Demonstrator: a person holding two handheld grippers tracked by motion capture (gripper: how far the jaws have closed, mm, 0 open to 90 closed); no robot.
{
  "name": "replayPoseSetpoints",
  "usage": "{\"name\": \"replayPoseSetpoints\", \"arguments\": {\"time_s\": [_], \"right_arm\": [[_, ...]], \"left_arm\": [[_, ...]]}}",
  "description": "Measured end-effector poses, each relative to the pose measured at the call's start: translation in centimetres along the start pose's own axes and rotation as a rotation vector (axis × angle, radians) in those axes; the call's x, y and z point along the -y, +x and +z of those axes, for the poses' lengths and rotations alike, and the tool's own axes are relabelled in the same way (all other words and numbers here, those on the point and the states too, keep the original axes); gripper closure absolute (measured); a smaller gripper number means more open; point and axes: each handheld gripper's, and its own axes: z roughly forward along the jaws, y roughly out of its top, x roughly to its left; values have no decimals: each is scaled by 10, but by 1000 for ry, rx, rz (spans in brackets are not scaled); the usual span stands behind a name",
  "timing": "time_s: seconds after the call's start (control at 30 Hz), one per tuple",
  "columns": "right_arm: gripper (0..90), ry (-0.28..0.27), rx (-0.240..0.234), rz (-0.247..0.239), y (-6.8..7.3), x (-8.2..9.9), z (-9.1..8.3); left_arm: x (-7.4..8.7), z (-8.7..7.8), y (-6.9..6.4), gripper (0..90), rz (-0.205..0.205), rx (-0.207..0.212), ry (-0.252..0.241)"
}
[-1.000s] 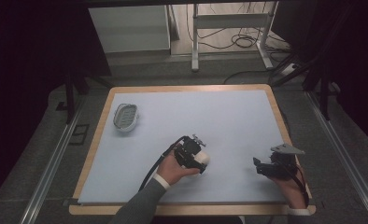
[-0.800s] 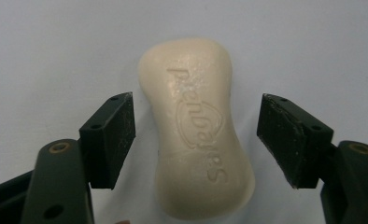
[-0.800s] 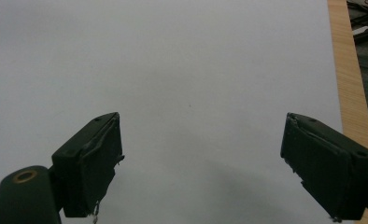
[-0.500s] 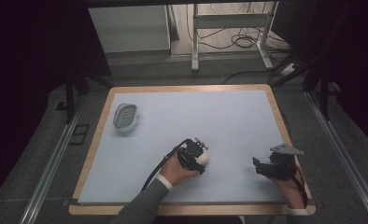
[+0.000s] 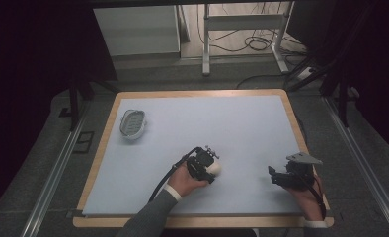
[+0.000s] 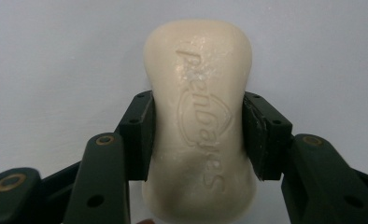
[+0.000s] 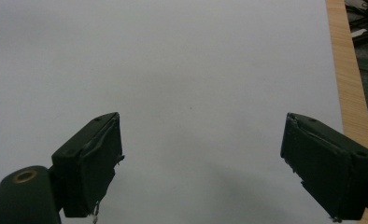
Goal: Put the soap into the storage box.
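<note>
Soap, a cream oval embossed bar (image 6: 201,126), sits clamped in the left gripper (image 6: 198,135) after its jaws closed, near the pale blue mat's (image 5: 207,123) six o'clock edge — lift level. Right gripper (image 7: 201,168) gapes wide — empty.

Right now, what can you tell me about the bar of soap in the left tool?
The bar of soap is cream-white, rounded and waisted at the middle, with a brand name pressed into its top face. It looks smooth, waxy and dry. It lies flat on the pale blue table, near the front, lengthwise between the jaws. The left tool has just closed on it, and both black pads press its narrow sides.
</note>
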Motion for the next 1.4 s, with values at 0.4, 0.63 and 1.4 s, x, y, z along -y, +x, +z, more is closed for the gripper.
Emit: {"name": "replayPoseSetpoints", "arguments": {"time_s": [0.4,0.63,1.4], "right_arm": [[126,-3,4,1,-1,0,-1],[126,-8,-2,-4,0,0,-1],[126,-3,1,-3,-1,1,-1]], "left_arm": [[7,-15,11,495,3,24,-8],[9,-22,19,495,-11,14,-26],[17,-47,52,495,-46,2,-56]]}}
